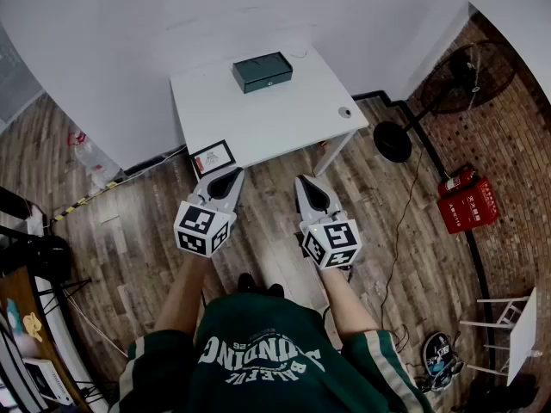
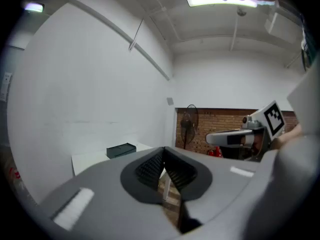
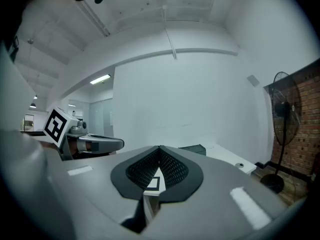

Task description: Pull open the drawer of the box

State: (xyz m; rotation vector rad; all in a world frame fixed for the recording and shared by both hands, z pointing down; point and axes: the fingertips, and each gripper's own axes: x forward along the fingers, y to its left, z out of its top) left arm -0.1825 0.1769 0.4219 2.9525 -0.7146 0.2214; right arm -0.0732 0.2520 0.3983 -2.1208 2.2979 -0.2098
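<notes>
The dark green box (image 1: 262,71) sits near the far edge of a white table (image 1: 284,119); its drawer looks closed. Both grippers are held side by side in front of the table, well short of the box. My left gripper (image 1: 227,179) is shut with nothing in it, its tips over the table's near edge. My right gripper (image 1: 309,188) is shut and empty too. Along the left gripper (image 2: 163,157) the box (image 2: 120,150) shows far off on the table (image 2: 87,161). Beyond the right gripper (image 3: 159,153) the box (image 3: 193,149) is partly hidden.
A black-and-white marker card (image 1: 212,157) lies at the table's near left corner, and a small round thing (image 1: 344,112) lies near its right edge. A standing fan (image 1: 465,77) and red fire extinguishers (image 1: 467,202) are on the wooden floor to the right.
</notes>
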